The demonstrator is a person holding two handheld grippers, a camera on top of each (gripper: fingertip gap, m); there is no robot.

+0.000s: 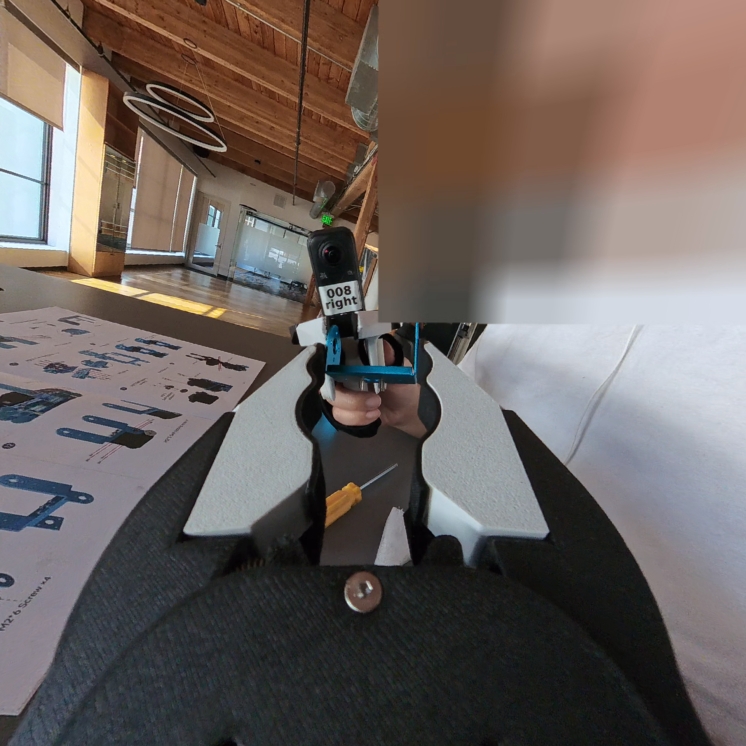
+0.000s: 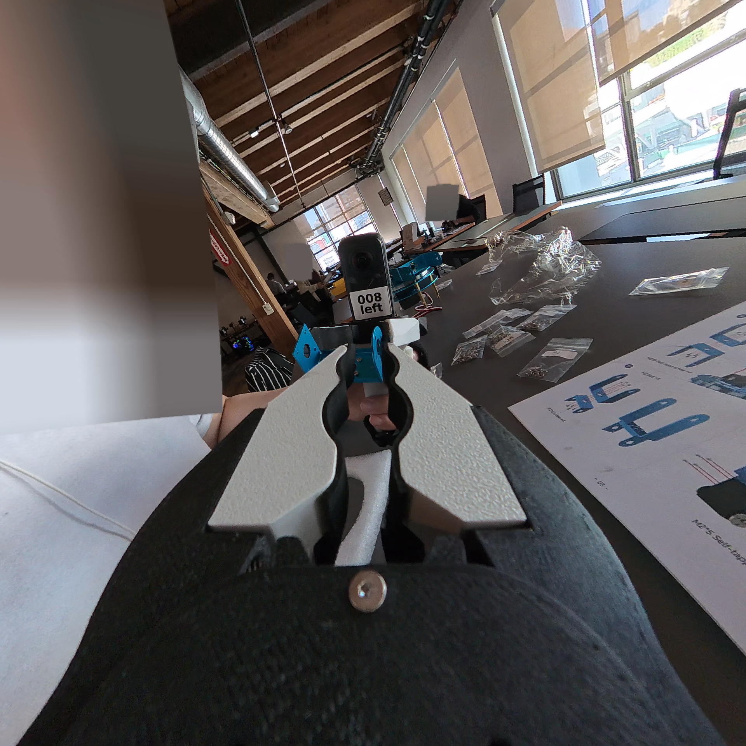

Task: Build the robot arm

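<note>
My left gripper [image 1: 371, 357] and right gripper [image 2: 368, 359] meet tip to tip in the air above a dark table [image 2: 605, 323]. Between the left gripper's fingers is a blue metal U-shaped bracket [image 1: 371, 374], and its sides touch both pads. In the right wrist view the right gripper's fingers are shut on a blue block and tab of the same bracket [image 2: 365, 369]. A square blue plate [image 2: 306, 349] sticks out to the left of them. Each view shows the other gripper facing it with a hand on its handle.
A yellow screwdriver [image 1: 343, 504] and a white foam piece [image 1: 393, 537] lie on the table under the grippers. Printed sheets [image 1: 101, 424] [image 2: 646, 424], small bags of screws [image 2: 524, 335], crumpled clear plastic [image 2: 537, 262] and a blue round assembly [image 2: 415, 274] lie farther out. A person's white shirt [image 1: 605, 444] is close. Less than 4 cm separates the two grippers' tips.
</note>
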